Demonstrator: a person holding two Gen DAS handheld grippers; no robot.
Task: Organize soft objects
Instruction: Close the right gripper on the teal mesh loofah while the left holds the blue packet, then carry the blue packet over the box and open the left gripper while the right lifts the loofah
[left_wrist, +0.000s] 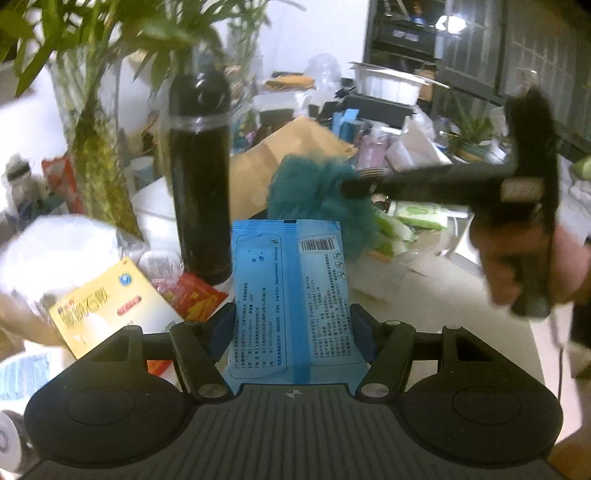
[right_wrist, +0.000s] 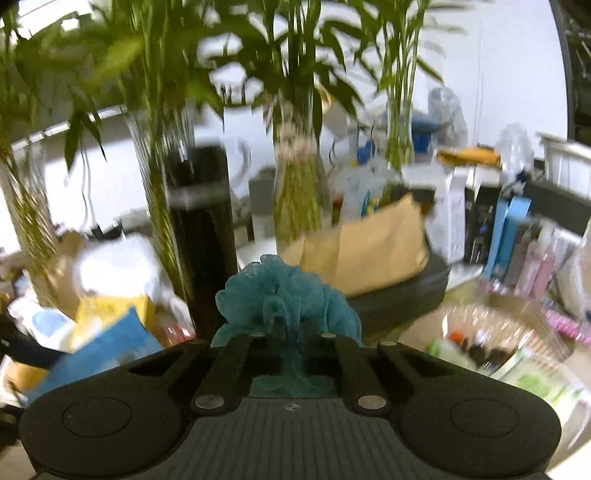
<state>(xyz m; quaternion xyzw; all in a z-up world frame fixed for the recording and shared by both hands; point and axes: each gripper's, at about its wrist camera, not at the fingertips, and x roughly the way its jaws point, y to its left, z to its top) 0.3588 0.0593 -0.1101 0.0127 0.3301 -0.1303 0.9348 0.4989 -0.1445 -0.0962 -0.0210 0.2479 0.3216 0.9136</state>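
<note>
Between the fingers of my left gripper stands a blue pack, upright, its back side turned to the camera; the pads press its two edges, so I hold it firmly and the soft pack does not fold. On it I can see a barcode and small printed text, but it is too fine for me to read. My right gripper is closed narrow on a teal bath pouf; its ruffles bulge out above the fingertips, because such mesh squeezes down to almost nothing in a grip. In the left view, this gripper comes from the right side with the pouf at its tip, just behind the top of the pack and clear of the table. I judge that both soft things are lifted now and must next go to their places, perhaps the clear bin at the right, but I cannot be sure. To the left lies a yellow box with big Chinese letters, too blurred to read. Behind it stands a black flask, then a brown envelope, and farthest the bamboo in glass vases.
</note>
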